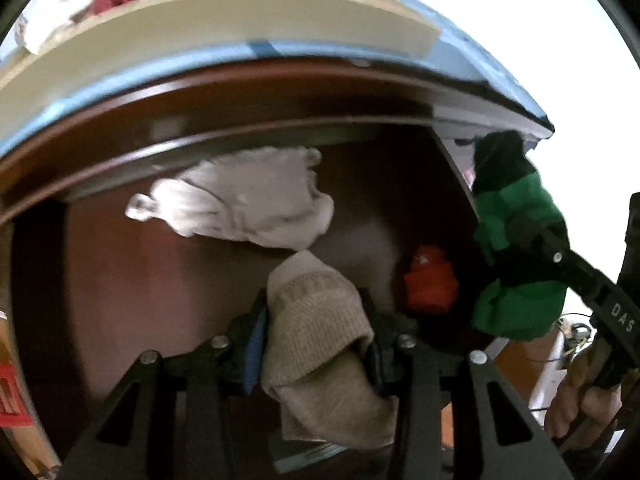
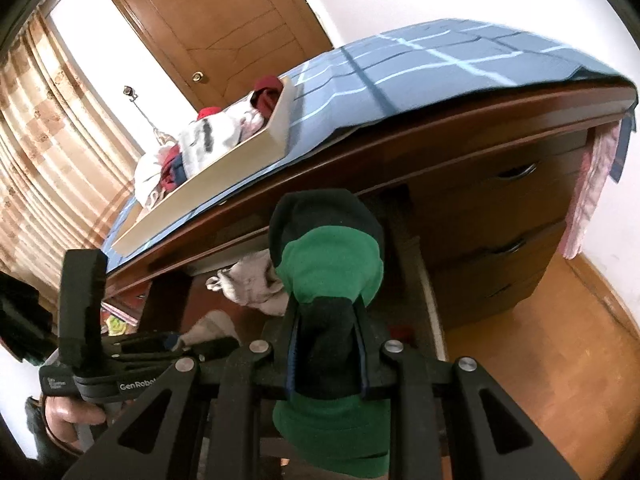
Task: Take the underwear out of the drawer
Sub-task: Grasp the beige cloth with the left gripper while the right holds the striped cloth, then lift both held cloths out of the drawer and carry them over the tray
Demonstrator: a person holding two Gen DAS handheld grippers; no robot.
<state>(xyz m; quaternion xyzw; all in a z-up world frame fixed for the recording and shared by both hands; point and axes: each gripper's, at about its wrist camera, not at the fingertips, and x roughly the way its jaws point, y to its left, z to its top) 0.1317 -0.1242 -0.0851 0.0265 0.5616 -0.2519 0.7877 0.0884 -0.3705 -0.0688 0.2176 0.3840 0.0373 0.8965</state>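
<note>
Left wrist view
- Left gripper [image 1: 316, 336]: clenched on a beige knit garment [image 1: 316, 320], low centre of the frame; its blue-edged pads press the cloth from both sides.
- Look of the beige piece: ribbed knit, bunched, a loose flap hanging below the jaws.
- Open drawer [image 1: 120, 260]: dark brown inside, filling the middle of the frame; a crumpled white garment [image 1: 240, 200] lies at its back, upper centre, and a small orange-red piece [image 1: 430, 284] sits low at the right corner.
- Right gripper [image 1: 524, 236]: at the right edge, gripping a green and dark garment [image 1: 516, 208] over the drawer's right side.
- Risk: the beige flap hangs slack; it may drag on the white garment just above it, or catch the drawer's front as it is lifted.

Right wrist view
- Right gripper [image 2: 326, 352]: clamped tight on the green and dark garment [image 2: 328, 264], centre of the frame; the cloth bulges above and below the jaws.
- Look: soft knit, green with black bands, folded thick.
- Left gripper [image 2: 192, 342]: lower left, side-on, pale cloth at its tip.
- Cream tray [image 2: 224, 156]: on the blue checked top, upper left, already holding clothes.
- Risk: the thick roll is pinched only at its middle; I judge it could slip or unroll if swung quickly.
- Risk: both tools work close together over the drawer and could knock each other.
</note>
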